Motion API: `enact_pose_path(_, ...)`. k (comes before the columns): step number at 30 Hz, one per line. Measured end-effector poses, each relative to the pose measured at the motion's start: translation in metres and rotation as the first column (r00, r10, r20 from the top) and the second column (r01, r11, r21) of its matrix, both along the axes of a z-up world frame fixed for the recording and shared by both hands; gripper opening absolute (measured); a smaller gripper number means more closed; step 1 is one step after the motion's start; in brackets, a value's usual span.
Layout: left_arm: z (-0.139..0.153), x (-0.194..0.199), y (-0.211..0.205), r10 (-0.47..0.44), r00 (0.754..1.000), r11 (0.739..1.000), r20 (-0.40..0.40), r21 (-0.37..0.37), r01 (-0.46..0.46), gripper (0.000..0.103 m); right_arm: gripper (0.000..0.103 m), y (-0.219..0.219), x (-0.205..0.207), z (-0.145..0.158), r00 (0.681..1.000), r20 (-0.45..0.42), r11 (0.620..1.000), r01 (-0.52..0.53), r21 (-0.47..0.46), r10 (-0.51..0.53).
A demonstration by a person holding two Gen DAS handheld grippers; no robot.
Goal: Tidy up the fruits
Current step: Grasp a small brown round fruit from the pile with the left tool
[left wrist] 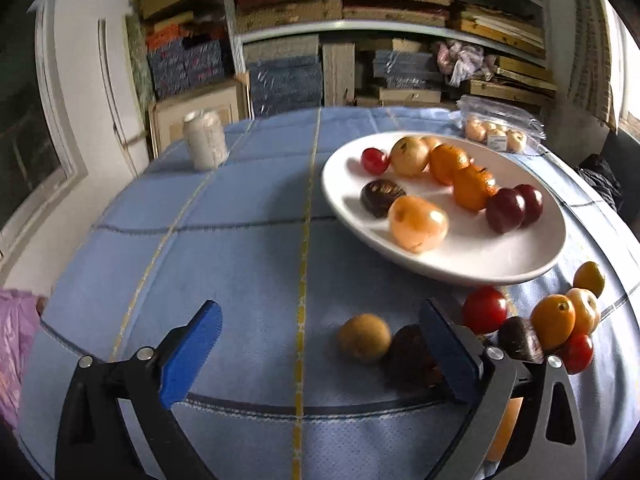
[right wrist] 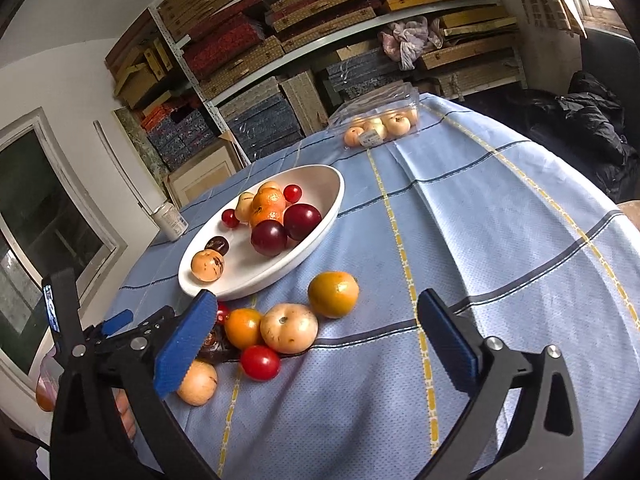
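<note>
- Your left gripper (left wrist: 320, 354) is spread wide and grasps nothing; a brown fruit (left wrist: 364, 337) and a dark fruit (left wrist: 412, 354) lie on the cloth (left wrist: 240, 248) between its fingers, untouched.
- Your right gripper (right wrist: 316, 344) is also released, hovering over the loose pile: an orange (right wrist: 333, 294), a pale fruit (right wrist: 289, 327) and a tomato (right wrist: 260, 362) lie close together.
- The plate (left wrist: 460, 268) sits just beyond that pile and holds plums (left wrist: 505, 210), oranges, pale fruits, small tomatoes and one dark fruit.
- A clear box (right wrist: 376, 120) of pale fruits stands at the far edge.
- A can (left wrist: 205, 140) stands well left of the plate.
</note>
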State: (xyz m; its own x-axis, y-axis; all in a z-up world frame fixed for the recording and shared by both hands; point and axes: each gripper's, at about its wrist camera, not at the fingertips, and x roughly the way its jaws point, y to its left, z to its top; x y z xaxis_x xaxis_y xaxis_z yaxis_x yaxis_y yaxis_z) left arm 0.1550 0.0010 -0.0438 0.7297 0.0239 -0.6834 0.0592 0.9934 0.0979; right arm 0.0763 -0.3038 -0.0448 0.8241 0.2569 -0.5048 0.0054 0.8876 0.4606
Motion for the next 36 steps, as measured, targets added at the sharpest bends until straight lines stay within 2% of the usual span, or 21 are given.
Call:
enact_pose_path(4, -0.007, 0.004, 0.025, 0.038, 0.997, 0.999, -0.072, -0.035, -0.041, 0.1, 0.098, -0.001, 0.0, 0.0, 1.0, -0.004, 1.0, 0.0, 0.007, 0.0)
enact_pose_path(10, -0.004, 0.002, 0.052, 0.123, 0.989, 0.989, -0.078, -0.072, -0.128, 0.099, 0.098, 0.0, 0.0, 0.001, 1.0, 0.0, 1.0, -0.008, 0.012, 0.008)
enact_pose_path(13, -0.002, -0.002, 0.041, 0.095, 0.995, 0.995, -0.04, -0.029, -0.096, 0.099, 0.098, 0.001, -0.001, 0.001, 1.0, 0.002, 1.0, -0.012, 0.018, 0.012)
enact_pose_path(15, -0.003, -0.003, 0.034, 0.062, 0.997, 0.998, -0.045, -0.011, -0.063, 0.099, 0.098, 0.002, -0.001, 0.001, 1.0, 0.001, 1.0, -0.017, 0.018, 0.017)
enact_pose_path(18, -0.006, 0.007, 0.034, 0.043, 0.997, 0.998, -0.071, -0.044, -0.046, 0.099, 0.098, 0.003, -0.002, 0.001, 1.0, 0.0, 1.0, -0.025, 0.014, 0.025)
enact_pose_path(24, -0.011, 0.012, 0.034, -0.004, 0.995, 0.994, -0.103, -0.108, -0.007, 0.081, 0.098, 0.005, -0.002, 0.001, 1.0, -0.003, 1.0, -0.029, 0.012, 0.029)
enact_pose_path(27, -0.014, 0.015, 0.028, -0.044, 0.992, 0.992, -0.118, -0.119, 0.03, 0.068, 0.098, 0.006, -0.002, 0.001, 0.999, -0.005, 0.999, -0.033, 0.008, 0.033)
enact_pose_path(29, -0.016, 0.017, 0.025, -0.066, 0.989, 0.991, -0.131, -0.126, 0.049, 0.055, 0.098, 0.006, -0.002, 0.001, 0.999, -0.005, 0.999, -0.034, 0.007, 0.034)
enact_pose_path(36, -0.016, 0.03, 0.025, -0.099, 0.987, 0.977, -0.13, -0.199, 0.072, 0.05, 0.098, 0.011, 0.0, -0.001, 0.999, -0.015, 0.999, -0.052, -0.007, 0.052)
